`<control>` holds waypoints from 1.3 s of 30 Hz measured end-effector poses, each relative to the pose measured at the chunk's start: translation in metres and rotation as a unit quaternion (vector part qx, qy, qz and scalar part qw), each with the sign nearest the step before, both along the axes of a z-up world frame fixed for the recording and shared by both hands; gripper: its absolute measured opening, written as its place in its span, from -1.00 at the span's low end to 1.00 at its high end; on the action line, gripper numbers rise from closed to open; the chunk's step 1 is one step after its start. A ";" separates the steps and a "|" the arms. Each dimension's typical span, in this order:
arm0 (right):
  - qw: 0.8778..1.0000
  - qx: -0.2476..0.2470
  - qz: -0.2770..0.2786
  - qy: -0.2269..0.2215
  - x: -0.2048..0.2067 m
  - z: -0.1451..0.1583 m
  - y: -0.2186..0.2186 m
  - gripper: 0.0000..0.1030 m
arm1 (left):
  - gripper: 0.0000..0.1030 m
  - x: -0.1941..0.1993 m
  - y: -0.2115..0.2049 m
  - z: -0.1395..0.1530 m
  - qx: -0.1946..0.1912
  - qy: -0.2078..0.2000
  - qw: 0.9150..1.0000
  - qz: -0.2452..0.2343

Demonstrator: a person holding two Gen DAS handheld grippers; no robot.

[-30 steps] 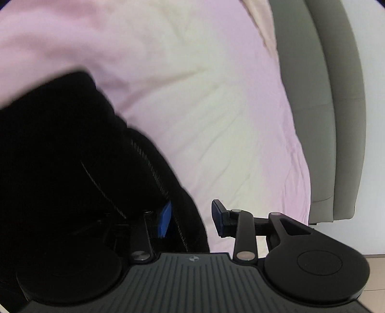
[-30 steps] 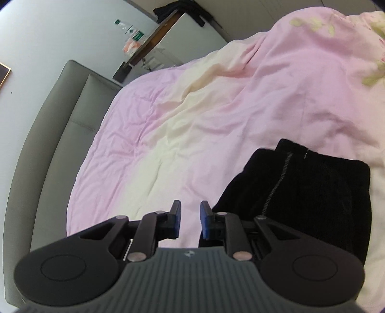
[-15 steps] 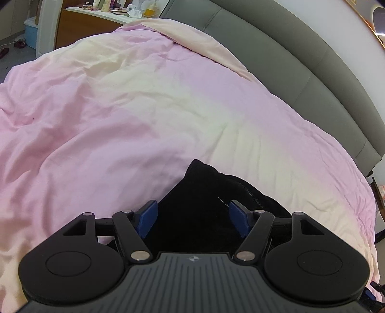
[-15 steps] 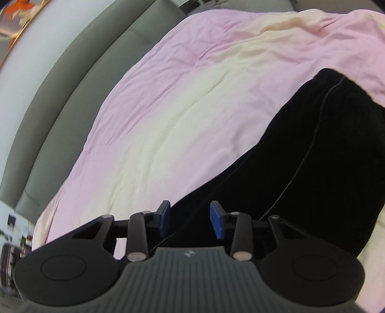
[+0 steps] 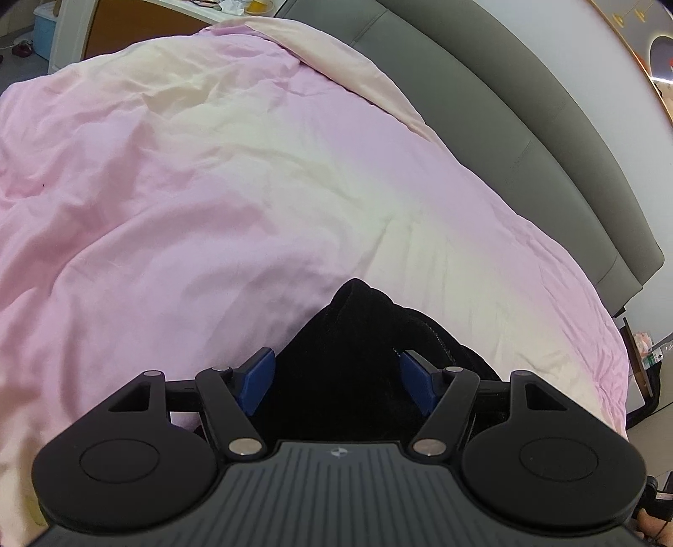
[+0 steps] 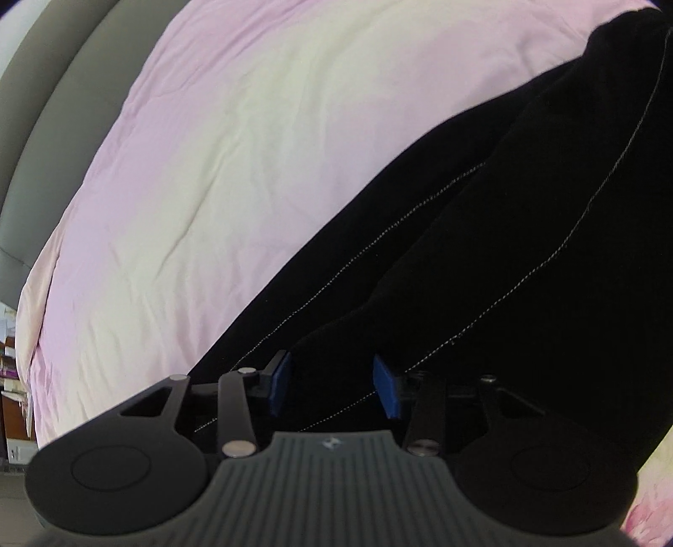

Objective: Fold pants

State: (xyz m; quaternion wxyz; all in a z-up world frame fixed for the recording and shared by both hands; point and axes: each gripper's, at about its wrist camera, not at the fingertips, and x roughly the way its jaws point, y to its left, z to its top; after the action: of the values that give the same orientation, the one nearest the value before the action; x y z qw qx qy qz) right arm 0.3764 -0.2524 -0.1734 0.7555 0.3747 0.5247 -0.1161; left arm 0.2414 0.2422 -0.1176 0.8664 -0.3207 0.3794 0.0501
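Black pants (image 6: 525, 235) with thin white seam stitching lie folded on a pink and cream duvet (image 6: 235, 139). In the right wrist view they fill the right half of the frame. My right gripper (image 6: 332, 385) is open, its blue pads on either side of a fold of the pants. In the left wrist view a corner of the pants (image 5: 357, 345) pokes up between the fingers. My left gripper (image 5: 338, 381) is wide open over that black cloth.
The duvet (image 5: 210, 202) covers the whole bed. A grey padded headboard (image 5: 525, 139) runs along the far right in the left wrist view and along the left edge in the right wrist view (image 6: 38, 101). A desk with clutter (image 5: 139, 17) stands beyond the bed.
Both grippers have moved in low over the pants. The right gripper has opened wider around the fold. The left gripper has swung round and opened wide.
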 end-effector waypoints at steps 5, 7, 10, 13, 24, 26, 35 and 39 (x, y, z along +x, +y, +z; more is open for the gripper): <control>1.000 0.004 -0.028 0.006 0.010 -0.018 -0.001 -1.00 | 0.53 -0.002 0.001 0.000 -0.006 -0.003 1.000 -0.011; 0.999 0.005 -0.036 -0.021 0.010 -0.014 -0.004 -1.00 | 0.53 -0.001 0.004 -0.001 -0.013 -0.002 1.000 -0.011; 0.998 -0.015 0.007 -0.068 0.016 0.000 0.008 -0.98 | 0.53 0.000 0.008 -0.004 -0.024 0.001 1.000 -0.008; 0.983 -0.042 0.140 -0.111 0.029 0.019 0.034 -0.13 | 0.53 0.001 0.009 -0.006 -0.029 0.005 1.000 -0.009; 0.843 -0.159 0.494 -0.141 0.036 0.024 0.093 0.11 | 0.53 0.002 0.014 -0.007 -0.045 0.004 0.999 -0.008; 0.828 -0.177 0.514 -0.136 0.041 0.017 0.101 0.11 | 0.53 0.002 0.013 -0.007 -0.047 0.005 0.999 -0.009; 0.780 -0.237 0.563 -0.135 0.034 -0.005 0.127 -0.97 | 0.53 0.007 0.011 -0.014 -0.036 0.028 0.999 -0.017; 0.799 -0.233 0.523 -0.183 0.038 0.017 0.111 -0.98 | 0.53 0.008 0.011 -0.017 -0.036 0.037 0.998 -0.019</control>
State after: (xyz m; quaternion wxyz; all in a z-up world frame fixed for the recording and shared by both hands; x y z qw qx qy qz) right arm 0.4145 -0.1411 -0.1561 0.8479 -0.1296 0.4500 0.2485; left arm 0.2491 0.2530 -0.1347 0.8406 -0.3419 0.4189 0.0317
